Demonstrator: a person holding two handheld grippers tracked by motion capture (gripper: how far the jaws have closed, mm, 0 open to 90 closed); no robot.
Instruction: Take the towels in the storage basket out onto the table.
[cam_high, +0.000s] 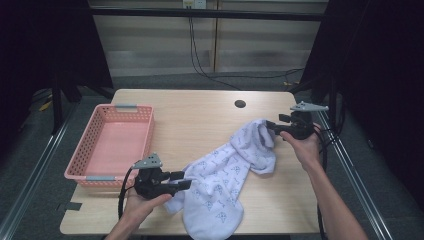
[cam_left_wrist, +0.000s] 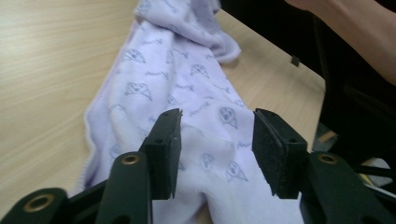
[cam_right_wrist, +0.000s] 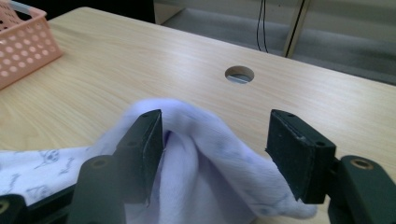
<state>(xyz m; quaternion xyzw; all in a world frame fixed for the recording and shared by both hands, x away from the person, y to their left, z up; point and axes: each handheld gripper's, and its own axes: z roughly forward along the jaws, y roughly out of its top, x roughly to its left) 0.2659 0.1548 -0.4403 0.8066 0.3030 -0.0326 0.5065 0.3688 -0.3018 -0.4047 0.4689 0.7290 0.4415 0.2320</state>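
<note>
No readable text, labels, brands or numbers anywhere. Towel (cam_high: 225, 175) near front edge of table (cam_high: 200, 115): small grey printed motifs, picture-like, possibly tiny script between them, too small and blurred to read. Basket (cam_high: 80, 170) at left edge: unmarked. Gripper bodies: no legible markings.

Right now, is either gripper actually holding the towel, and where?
Neither holds it. The left gripper and right gripper each stand open astride an end of the towel, pads not pressing it.
</note>
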